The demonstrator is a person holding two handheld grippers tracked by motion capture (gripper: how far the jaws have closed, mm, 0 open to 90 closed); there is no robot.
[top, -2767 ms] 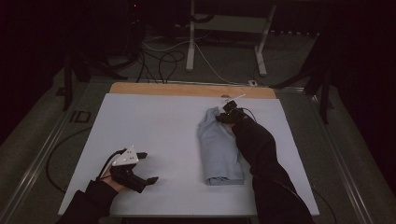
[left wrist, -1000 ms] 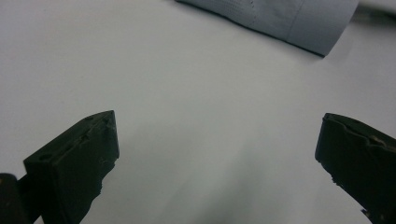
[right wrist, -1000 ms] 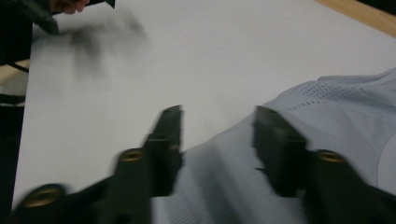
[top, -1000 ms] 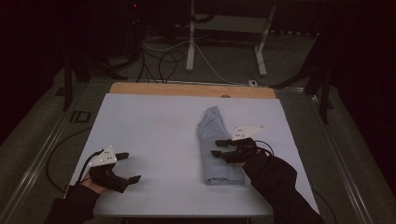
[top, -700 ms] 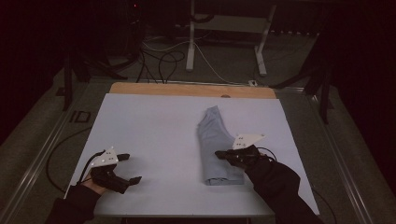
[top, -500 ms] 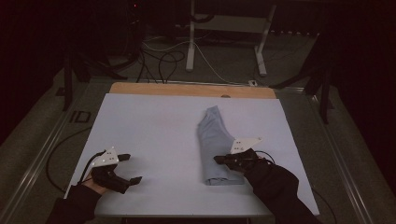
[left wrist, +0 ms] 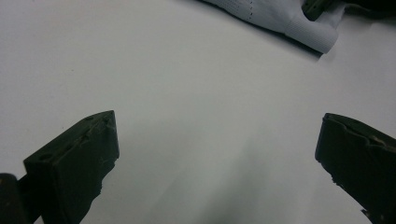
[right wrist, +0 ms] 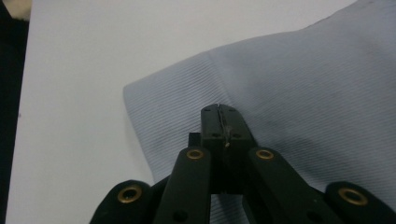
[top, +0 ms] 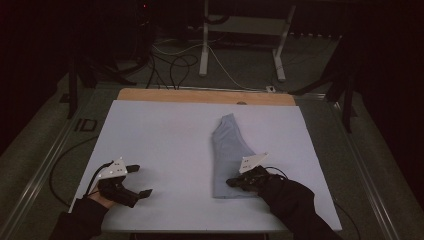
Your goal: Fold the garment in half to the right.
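A folded light blue garment (top: 227,145) lies lengthwise right of the table's middle, its ribbed hem toward the near edge. My right gripper (top: 231,182) lies low over that near end. In the right gripper view its jaws are pressed together, and the right gripper (right wrist: 219,112) rests over the ribbed cloth (right wrist: 303,84) with no fold seen between them. My left gripper (top: 141,180) stands open at the front left, well away from the garment. In the left gripper view its jaws stand wide over bare table with the left gripper (left wrist: 217,154) holding nothing, and the garment's hem (left wrist: 285,18) lies far off.
The white table top (top: 160,135) has a wooden strip (top: 200,96) along its far edge. Behind the table, cables (top: 170,62) and a white stand's legs (top: 205,45) lie on the floor. Metal rails run along both sides.
My right gripper came from the garment's far end down to its near end, sank toward the cloth, and its jaws closed. The left hand shifted slightly left early on, then stayed still.
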